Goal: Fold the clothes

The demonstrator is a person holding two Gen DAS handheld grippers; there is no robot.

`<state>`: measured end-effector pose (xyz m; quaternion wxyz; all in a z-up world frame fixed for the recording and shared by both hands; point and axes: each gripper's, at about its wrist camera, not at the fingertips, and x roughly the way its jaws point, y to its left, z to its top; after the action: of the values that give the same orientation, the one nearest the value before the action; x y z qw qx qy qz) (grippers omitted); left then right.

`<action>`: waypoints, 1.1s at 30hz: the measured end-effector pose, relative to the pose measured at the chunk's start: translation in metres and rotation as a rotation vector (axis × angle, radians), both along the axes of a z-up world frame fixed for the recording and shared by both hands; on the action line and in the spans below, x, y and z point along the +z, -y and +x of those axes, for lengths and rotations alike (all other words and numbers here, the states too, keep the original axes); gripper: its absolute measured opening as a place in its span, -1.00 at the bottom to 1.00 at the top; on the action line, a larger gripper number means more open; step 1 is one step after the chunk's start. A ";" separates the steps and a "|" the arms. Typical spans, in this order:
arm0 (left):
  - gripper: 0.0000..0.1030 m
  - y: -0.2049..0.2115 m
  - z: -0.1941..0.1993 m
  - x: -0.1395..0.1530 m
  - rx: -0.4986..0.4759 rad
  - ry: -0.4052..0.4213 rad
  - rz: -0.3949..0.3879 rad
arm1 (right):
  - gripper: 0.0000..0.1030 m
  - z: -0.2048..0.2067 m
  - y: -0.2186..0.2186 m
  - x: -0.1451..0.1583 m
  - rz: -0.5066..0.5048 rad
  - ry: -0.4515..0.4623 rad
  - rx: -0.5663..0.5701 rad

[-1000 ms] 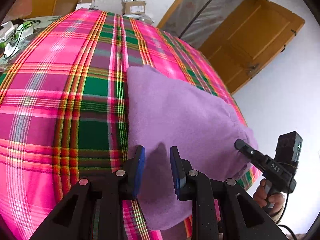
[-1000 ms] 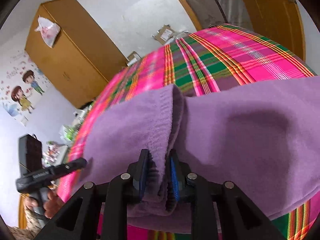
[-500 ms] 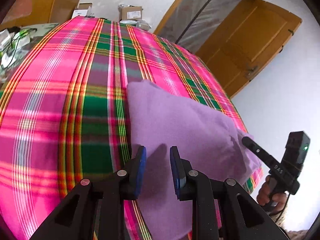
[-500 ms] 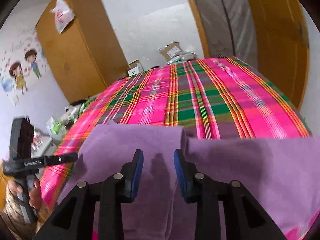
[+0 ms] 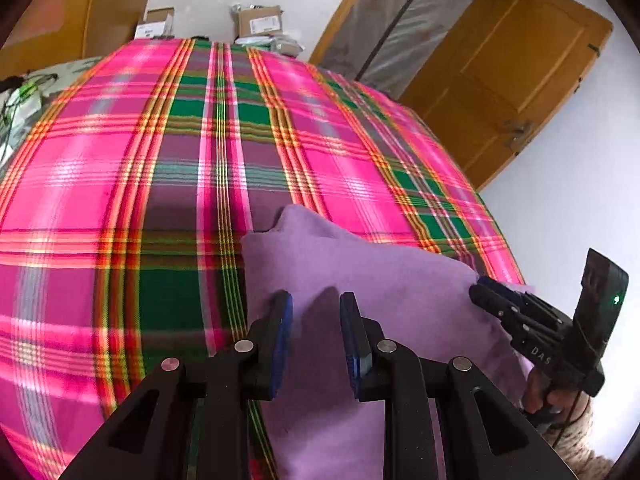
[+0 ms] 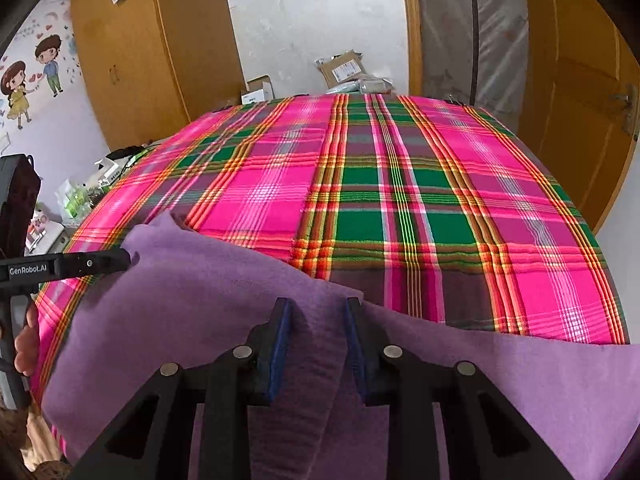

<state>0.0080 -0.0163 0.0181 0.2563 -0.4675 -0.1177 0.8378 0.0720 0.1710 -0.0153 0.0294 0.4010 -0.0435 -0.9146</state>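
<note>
Right claw (image 6: 314, 316) released cloth (image 6: 224, 304) fold it pinched a second earlier; jaws now closing, part open, over cloth ridge, pads not pressing. Left claw (image 5: 316, 312) unchanged: narrow gap, nothing gripped, hovering above cloth. Both drew back toward near edge. Cloth lay folded on plaid bed (image 5: 168, 184), near edge. Judgement: fold laid down, next fold pending.

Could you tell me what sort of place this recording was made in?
Probably a bedroom at home: a wide surface under a plaid blanket, likely a bed, a wooden wardrobe, a cartoon wall sticker and a wooden door.
</note>
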 end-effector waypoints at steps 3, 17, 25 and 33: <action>-0.51 0.002 -0.004 -0.003 0.002 0.001 0.014 | -0.44 0.000 -0.003 -0.002 -0.007 0.007 -0.010; -0.51 0.017 0.020 0.004 0.043 0.008 0.024 | -0.43 0.078 0.028 0.014 0.005 -0.069 0.057; -0.51 0.026 0.043 0.007 0.052 0.009 0.032 | -0.36 0.104 0.024 0.008 -0.004 -0.066 -0.009; -0.51 0.033 0.071 0.004 0.045 0.024 0.026 | -0.35 0.122 0.028 -0.007 -0.012 -0.042 -0.013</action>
<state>0.0791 -0.0491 0.0218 0.2419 -0.4713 -0.1422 0.8361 0.1941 0.1426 -0.0220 0.0267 0.3813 -0.0511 -0.9226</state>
